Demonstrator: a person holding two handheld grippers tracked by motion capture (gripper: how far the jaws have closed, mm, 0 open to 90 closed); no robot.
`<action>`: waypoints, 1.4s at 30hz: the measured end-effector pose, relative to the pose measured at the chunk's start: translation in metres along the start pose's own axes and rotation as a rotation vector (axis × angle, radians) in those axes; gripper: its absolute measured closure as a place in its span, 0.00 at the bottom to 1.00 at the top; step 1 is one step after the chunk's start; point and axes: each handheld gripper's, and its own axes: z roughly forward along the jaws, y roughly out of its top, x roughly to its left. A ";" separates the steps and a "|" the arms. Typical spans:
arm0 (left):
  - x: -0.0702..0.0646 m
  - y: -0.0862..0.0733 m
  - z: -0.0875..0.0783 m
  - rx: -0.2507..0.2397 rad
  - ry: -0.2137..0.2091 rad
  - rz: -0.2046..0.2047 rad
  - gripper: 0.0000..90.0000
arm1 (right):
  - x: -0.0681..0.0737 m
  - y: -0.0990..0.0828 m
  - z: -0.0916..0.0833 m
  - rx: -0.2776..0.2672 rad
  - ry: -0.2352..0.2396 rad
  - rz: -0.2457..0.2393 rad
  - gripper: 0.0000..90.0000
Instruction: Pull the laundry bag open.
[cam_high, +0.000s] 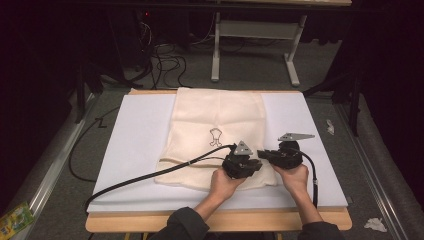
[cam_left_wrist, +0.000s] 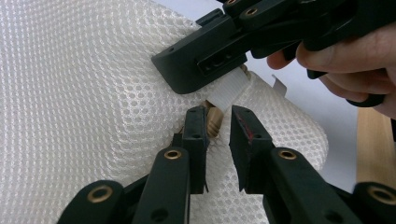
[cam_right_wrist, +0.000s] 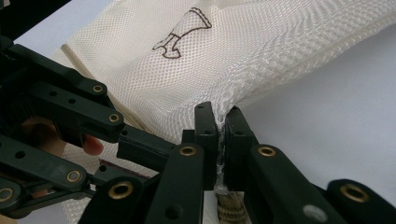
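Observation:
A cream mesh bag (cam_high: 215, 120) with a small dark print (cam_high: 215, 136) lies flat on the white board (cam_high: 135, 145). Both grippers meet at its near right corner. My right gripper (cam_right_wrist: 217, 114) is shut on the bag's mesh edge (cam_right_wrist: 261, 42), with a brass zipper part (cam_right_wrist: 229, 210) low between its jaws. In the high view the right gripper (cam_high: 261, 153) points left. My left gripper (cam_left_wrist: 218, 116) faces it, jaws a little apart, and the brass zipper pull (cam_left_wrist: 214, 125) lies between them against the left pad. A person's hand holds each one; the left gripper (cam_high: 256, 167) lies just beside the right.
A black cable (cam_high: 150, 175) trails left across the board and off the table. The wooden table edge (cam_high: 150, 222) runs along the front. On the floor are a white table frame (cam_high: 216, 55), tangled cables (cam_high: 167, 65), a green packet (cam_high: 15, 220) and crumpled paper (cam_high: 375, 224).

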 end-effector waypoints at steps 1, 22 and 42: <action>0.000 0.000 0.000 -0.001 -0.005 -0.003 0.85 | 0.000 0.000 0.000 0.001 0.000 -0.001 0.98; -0.005 -0.005 0.003 -0.009 0.003 0.009 0.84 | 0.001 -0.001 0.002 0.014 -0.006 -0.005 0.98; -0.003 -0.003 0.001 0.005 0.003 0.011 0.97 | 0.000 -0.002 0.001 0.016 0.000 -0.013 0.97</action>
